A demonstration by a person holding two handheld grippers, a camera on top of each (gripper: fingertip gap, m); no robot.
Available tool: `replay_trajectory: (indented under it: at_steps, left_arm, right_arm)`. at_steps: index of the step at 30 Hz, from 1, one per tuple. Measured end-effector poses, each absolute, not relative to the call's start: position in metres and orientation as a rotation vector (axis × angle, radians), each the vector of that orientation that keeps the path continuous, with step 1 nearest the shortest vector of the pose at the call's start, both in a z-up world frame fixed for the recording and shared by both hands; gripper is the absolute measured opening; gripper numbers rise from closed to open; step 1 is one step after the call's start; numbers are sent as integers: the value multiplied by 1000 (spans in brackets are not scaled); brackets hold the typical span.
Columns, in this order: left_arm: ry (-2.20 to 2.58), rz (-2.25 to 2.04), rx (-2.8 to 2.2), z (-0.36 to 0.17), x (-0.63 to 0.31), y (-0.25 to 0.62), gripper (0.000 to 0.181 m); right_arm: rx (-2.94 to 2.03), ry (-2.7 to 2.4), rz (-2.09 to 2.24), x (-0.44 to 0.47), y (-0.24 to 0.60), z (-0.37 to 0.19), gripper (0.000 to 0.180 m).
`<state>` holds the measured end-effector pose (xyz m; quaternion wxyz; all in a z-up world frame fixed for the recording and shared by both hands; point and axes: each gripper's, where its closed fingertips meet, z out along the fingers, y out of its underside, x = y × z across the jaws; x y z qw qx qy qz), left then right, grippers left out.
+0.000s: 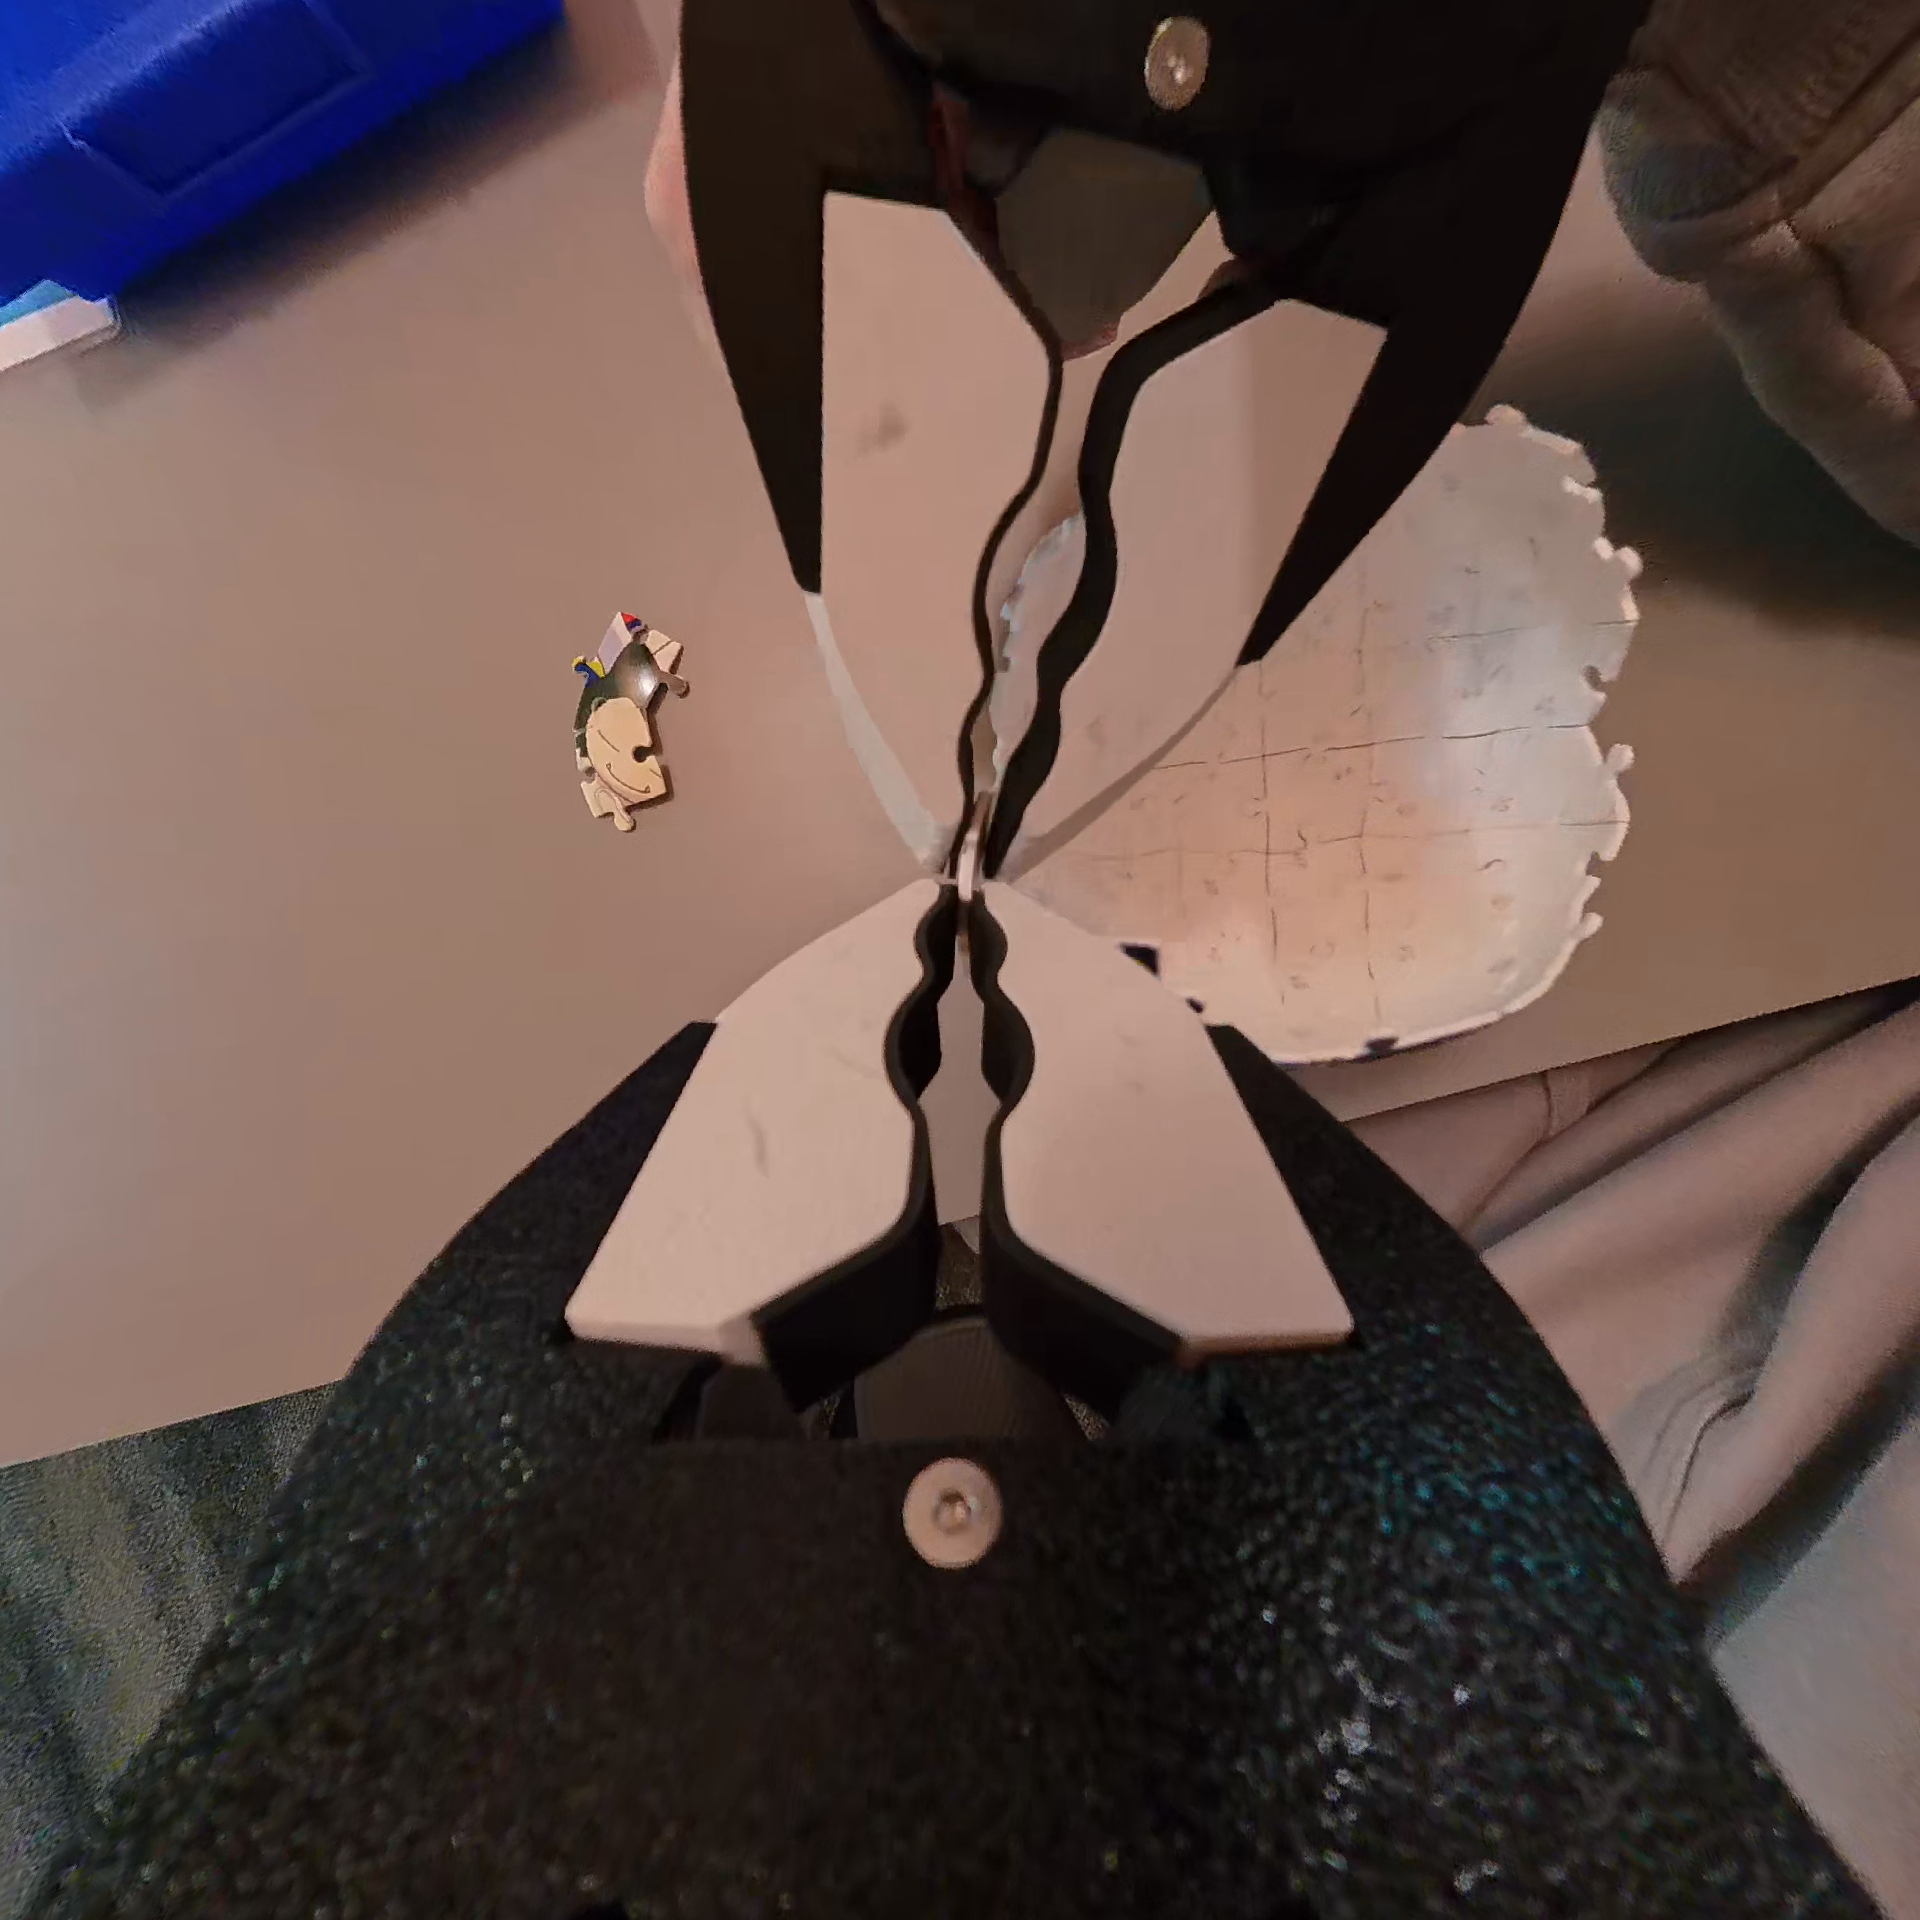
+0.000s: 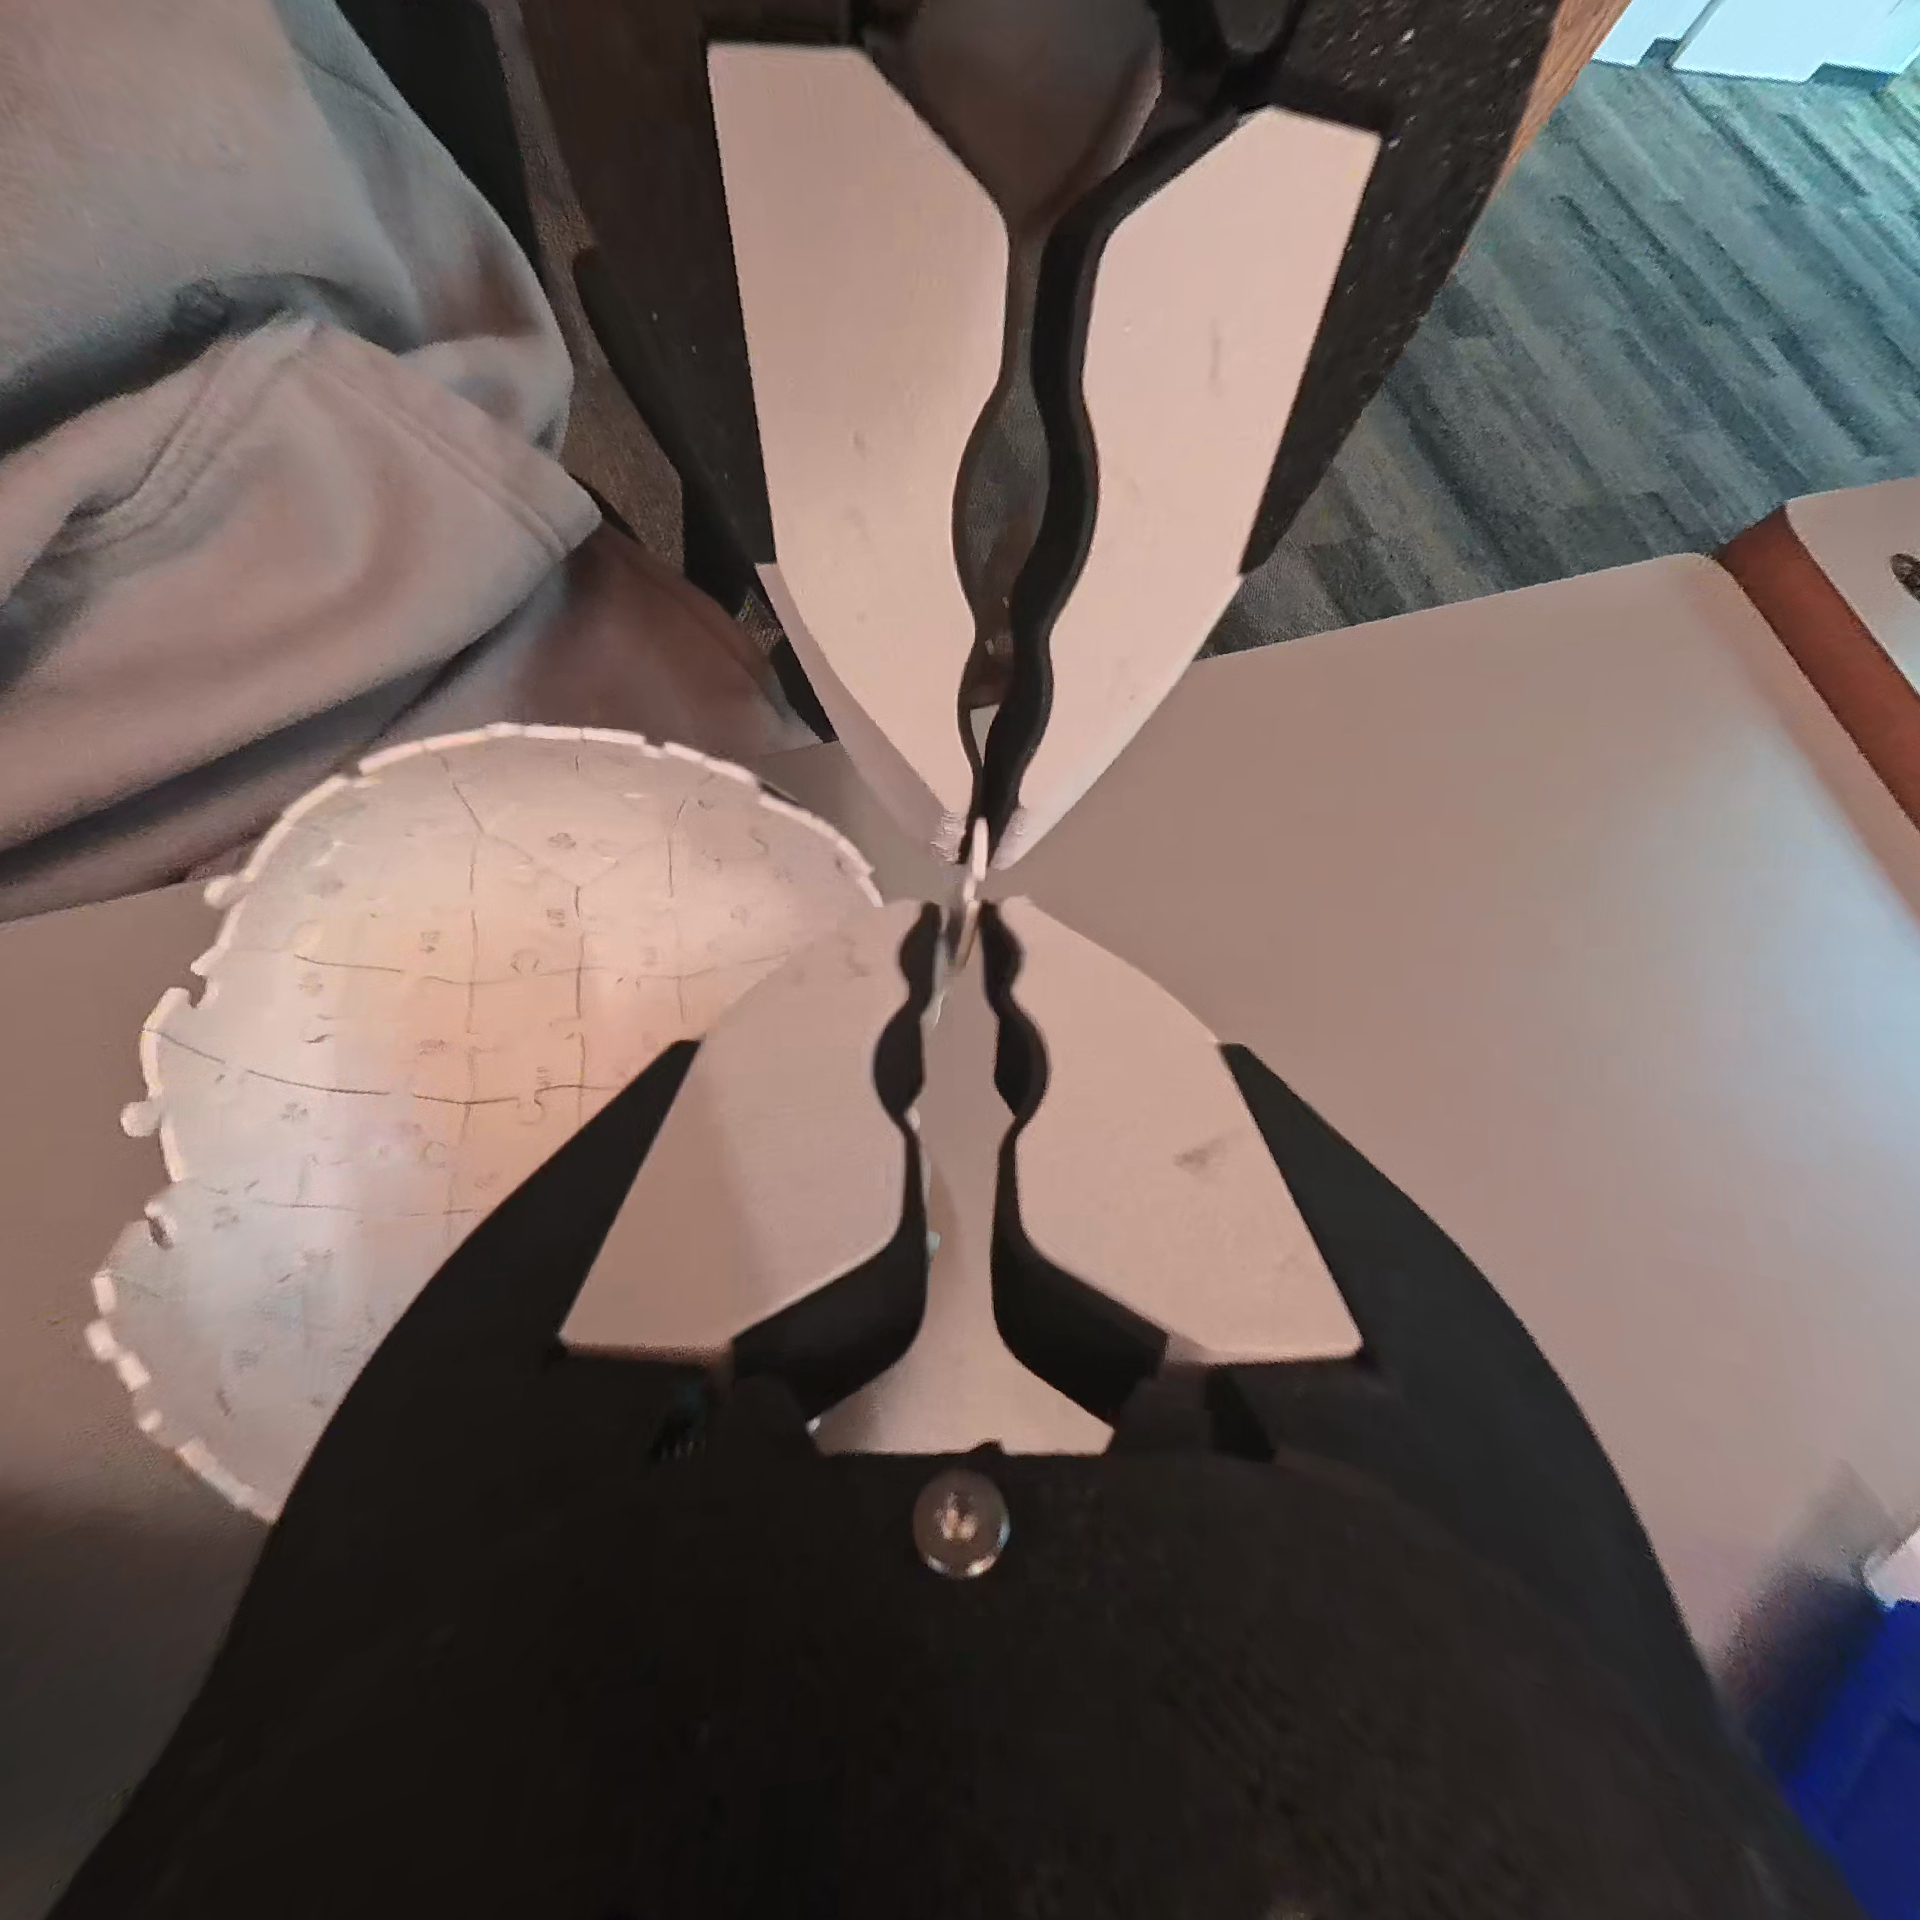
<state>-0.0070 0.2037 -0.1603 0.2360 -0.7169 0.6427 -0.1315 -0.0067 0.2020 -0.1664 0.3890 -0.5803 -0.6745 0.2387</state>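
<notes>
Two tools are meeting tip to tip above a pale grey surface (image 1: 312, 987). Left tool (image 1: 961, 914) is reaching up from the bottom of its own view, jaws nearly closed, and right tool (image 2: 961, 920) is doing the same in its view; both are pinching one small thin puzzle piece (image 1: 971, 847), seen edge-on between their tips. It is looking light, flat and stiff, probably slippery on its faces and easy to twist loose, so the safest hold is flat across its faces, as both tools are doing. Just beside the tips a white half-sphere puzzle shell (image 1: 1351, 831) is lying open side up near the surface's edge; it is likely fragile at its knobbed rim. Well apart, a small printed cluster of joined pieces (image 1: 623, 722) is lying flat. A blue bin (image 1: 208, 135) is sitting in the far corner. Open room is lying between cluster and shell
</notes>
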Motion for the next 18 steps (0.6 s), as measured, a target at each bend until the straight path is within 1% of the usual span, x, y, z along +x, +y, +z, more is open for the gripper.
replay_trajectory:
  at_steps: [1,7,14,16,18]
  left_arm:
    - [1766,-351,-1966,-161,-8,204,1]
    - [1790,-349,-1966,-165,-10,202,3]
    - [1766,-448,-1949,-161,-6,198,6]
    - [1734,-454,-1948,-158,-5,200,11]
    - [1685,-441,-1948,-154,-7,204,21]
  right_arm:
    - [-1470,-1722,596,-7,203,-167,5]
    - [-1481,-1745,618,-10,202,-172,3]
    - [-1460,-1718,685,-9,201,-168,2]
    - [-1459,-1710,703,-9,201,-169,1]
    - [-1471,-1704,713,-7,202,-171,2]
